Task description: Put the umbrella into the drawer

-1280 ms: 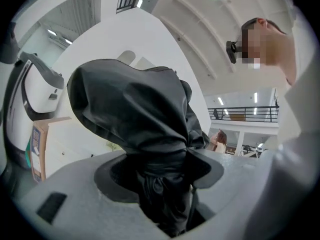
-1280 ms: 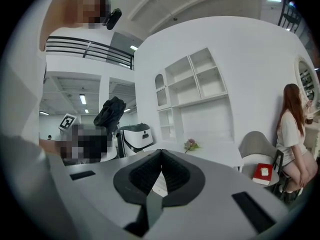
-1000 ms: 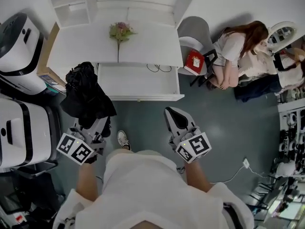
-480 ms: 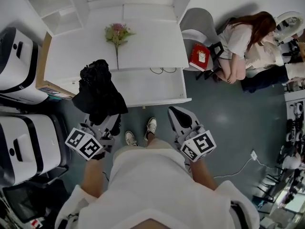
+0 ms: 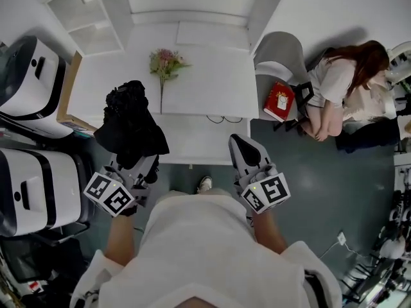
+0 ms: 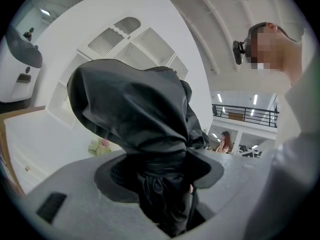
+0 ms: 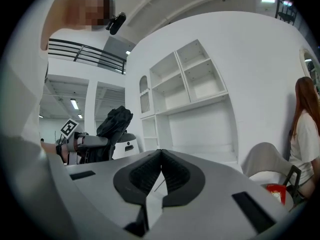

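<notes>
Black cloth filled the left gripper view: the folded black fabric umbrella (image 5: 128,124) was caught in our left tongs (image 5: 136,167), whose jaws were clamped on its gathered lower end. The rest of it bulged out ahead of the dark ribbed pads. From the head view the umbrella sat over the left front corner of the white table (image 5: 212,82) and hid the left end of the open white drawer (image 5: 205,143). It was held in the tongs, not lying in the drawer.

Our right tongs (image 5: 238,141) pointed over the drawer's right end, with the jaws brought together at the tips and nothing between them. A thin dark cord (image 5: 216,119) lay at the back of the drawer. A small bunch of pink and green flowers (image 5: 166,63) lay on the table top, just right of the umbrella.

Right of the table stood a grey chair (image 5: 282,50) with a flat red item (image 5: 280,101) on its seat, and beyond it a seated person in a white top (image 5: 337,85). Bulky white machines (image 5: 32,82) stood at our left.
</notes>
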